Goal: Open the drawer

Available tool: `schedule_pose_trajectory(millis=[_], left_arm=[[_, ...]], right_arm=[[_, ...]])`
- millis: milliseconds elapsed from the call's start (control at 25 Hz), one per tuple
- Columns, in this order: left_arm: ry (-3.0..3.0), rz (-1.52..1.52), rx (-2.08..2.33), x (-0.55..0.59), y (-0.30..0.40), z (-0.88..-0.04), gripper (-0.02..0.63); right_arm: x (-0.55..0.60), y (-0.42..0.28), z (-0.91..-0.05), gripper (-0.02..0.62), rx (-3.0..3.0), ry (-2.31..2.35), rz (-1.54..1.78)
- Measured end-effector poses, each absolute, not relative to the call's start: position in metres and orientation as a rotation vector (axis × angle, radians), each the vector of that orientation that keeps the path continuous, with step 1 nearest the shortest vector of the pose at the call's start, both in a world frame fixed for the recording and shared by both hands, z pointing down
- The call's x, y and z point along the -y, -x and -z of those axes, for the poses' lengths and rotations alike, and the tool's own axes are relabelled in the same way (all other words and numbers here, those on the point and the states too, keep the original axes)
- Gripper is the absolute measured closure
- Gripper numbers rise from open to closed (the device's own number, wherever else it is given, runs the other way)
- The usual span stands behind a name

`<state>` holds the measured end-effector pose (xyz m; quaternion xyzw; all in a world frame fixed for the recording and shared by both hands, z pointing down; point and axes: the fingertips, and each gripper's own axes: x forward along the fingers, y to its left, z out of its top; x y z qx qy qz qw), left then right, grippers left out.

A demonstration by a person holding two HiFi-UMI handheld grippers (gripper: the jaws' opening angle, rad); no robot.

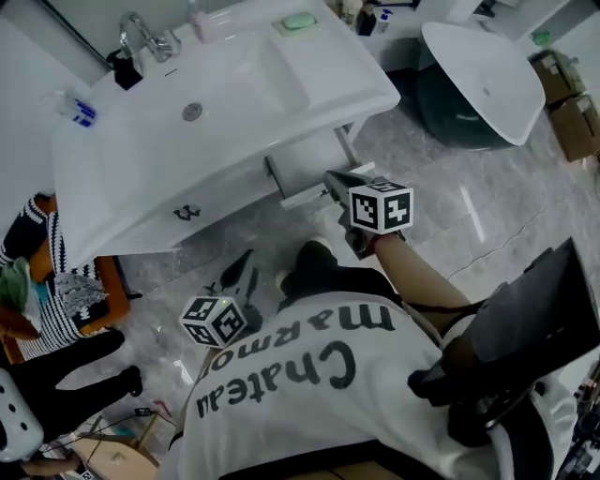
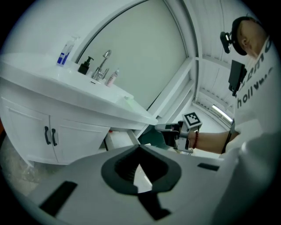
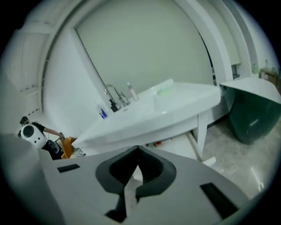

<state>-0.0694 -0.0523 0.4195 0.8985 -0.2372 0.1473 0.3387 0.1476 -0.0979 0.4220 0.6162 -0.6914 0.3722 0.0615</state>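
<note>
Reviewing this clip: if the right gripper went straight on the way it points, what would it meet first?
Likely the pulled-out drawer under the sink counter, just beyond the right gripper's shut jaws, though depth is hard to judge.

Faucet (image 1: 142, 36), green soap (image 1: 299, 21), cardboard boxes (image 1: 569, 98)
</note>
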Motion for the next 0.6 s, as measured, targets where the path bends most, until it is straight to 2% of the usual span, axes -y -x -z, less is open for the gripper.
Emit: schedule_pose_trajectory(millis=[280, 600], left_arm=[[-2.432, -0.232, 0.675, 0.058, 0.065, -0.355, 0.607], [-2.494, -0.149, 0.718, 0.038, 0.057, -0.317, 0.607]], right_arm=[[0.107, -0.161, -0.313, 0.584, 2.302, -1.9, -0.795], [0.092, -0.156, -0.297, 0.584, 2.342, -1.799, -0.675]])
